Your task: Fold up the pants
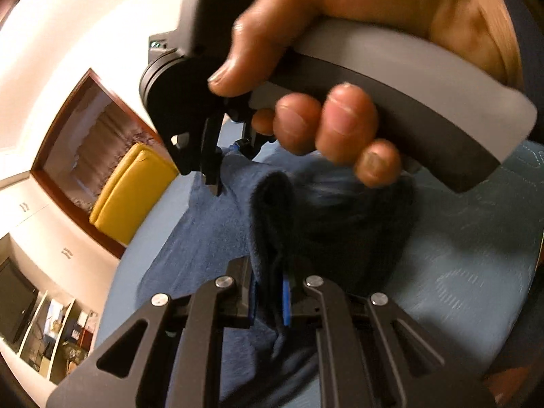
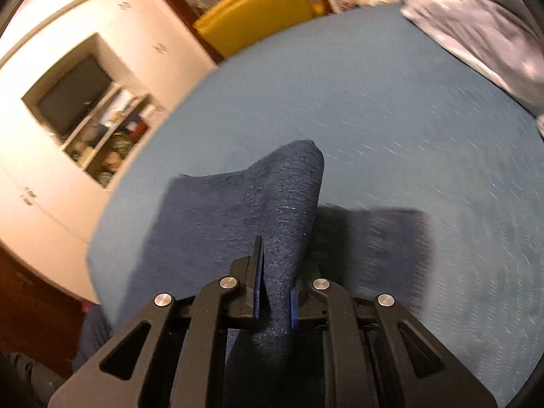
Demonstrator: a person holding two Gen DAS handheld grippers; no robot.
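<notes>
**Both grippers pinch the pants over the bed**

The left gripper (image 1: 270, 301) has its fingers nearly closed on a dark blue fold of the pants (image 1: 272, 210). The right gripper (image 2: 275, 297) likewise clamps a raised ridge of fabric, which runs ahead of its fingers onto the blue bed (image 2: 391, 119).

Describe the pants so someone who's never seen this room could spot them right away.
Find the big bed with the light blue cover. The pants are the dark navy cloth on its near side, pinched up into a ridge; darker and coarser than the cover, unlike the grey bedding at the far corner.
</notes>
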